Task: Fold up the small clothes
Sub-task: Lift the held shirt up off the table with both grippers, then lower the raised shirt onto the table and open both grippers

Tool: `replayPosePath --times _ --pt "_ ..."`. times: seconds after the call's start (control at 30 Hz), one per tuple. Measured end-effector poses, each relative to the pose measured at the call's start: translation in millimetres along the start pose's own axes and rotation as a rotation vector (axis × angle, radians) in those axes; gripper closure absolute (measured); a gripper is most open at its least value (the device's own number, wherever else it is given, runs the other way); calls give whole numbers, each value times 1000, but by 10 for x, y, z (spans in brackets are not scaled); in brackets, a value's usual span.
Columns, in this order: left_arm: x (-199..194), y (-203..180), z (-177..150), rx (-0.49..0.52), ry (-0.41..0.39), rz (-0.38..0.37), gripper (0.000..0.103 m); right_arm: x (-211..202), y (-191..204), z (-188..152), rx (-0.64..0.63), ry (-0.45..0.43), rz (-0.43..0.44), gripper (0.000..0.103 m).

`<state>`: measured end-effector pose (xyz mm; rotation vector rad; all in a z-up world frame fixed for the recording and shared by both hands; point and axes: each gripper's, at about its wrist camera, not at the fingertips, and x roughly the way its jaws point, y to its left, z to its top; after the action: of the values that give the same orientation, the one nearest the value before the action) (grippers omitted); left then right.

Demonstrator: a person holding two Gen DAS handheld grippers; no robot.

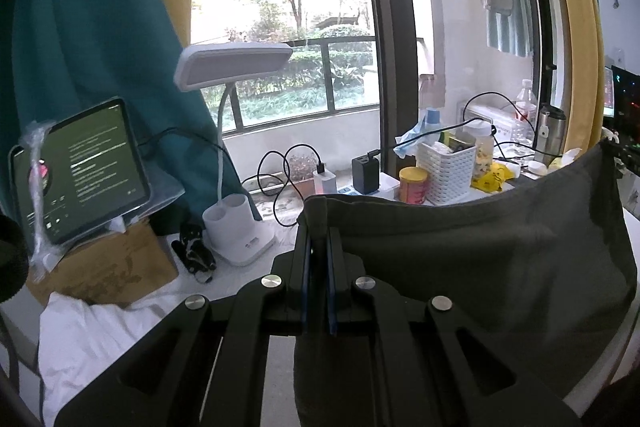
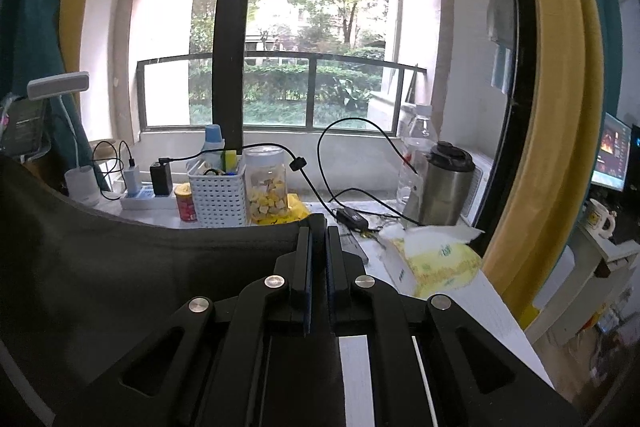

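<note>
A dark grey garment [image 1: 480, 259] hangs stretched in the air between the two grippers, above the white table. My left gripper [image 1: 319, 233] is shut on its top left corner, and the cloth spreads to the right and down in the left wrist view. My right gripper [image 2: 318, 231] is shut on the top right corner of the same garment [image 2: 120, 275], which fills the lower left of the right wrist view. The garment's lower part is hidden below the frames.
A white desk lamp [image 1: 236, 227], a tablet [image 1: 80, 171] on a cardboard box, a white basket [image 2: 218, 199], a snack jar [image 2: 267, 187], a steel flask [image 2: 446, 187], cables and a tissue pack [image 2: 436, 259] crowd the table's far side by the window. White cloth [image 1: 100, 339] lies at left.
</note>
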<state>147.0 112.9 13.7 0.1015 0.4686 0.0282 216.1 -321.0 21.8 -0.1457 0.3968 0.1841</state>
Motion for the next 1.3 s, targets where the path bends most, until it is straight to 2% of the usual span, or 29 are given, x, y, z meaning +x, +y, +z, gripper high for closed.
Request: replayPosePath --times 0.47,0.8,1.0,1.07,1.3 --pt "744 74 181 60 27 25 98 752 4 208 -23 10 5 96" --pt "1340 107 186 70 75 22 98 1302 29 205 -57 59 2 96" --pt "1656 106 75 75 133 23 98 1565 43 124 -67 97 -9 96" --pt "1712 108 19 62 148 4 98 1664 50 59 -70 120 -13 96" --pt "1989 101 -167 44 228 14 97 1990 54 -205 -76 210 -23 96"
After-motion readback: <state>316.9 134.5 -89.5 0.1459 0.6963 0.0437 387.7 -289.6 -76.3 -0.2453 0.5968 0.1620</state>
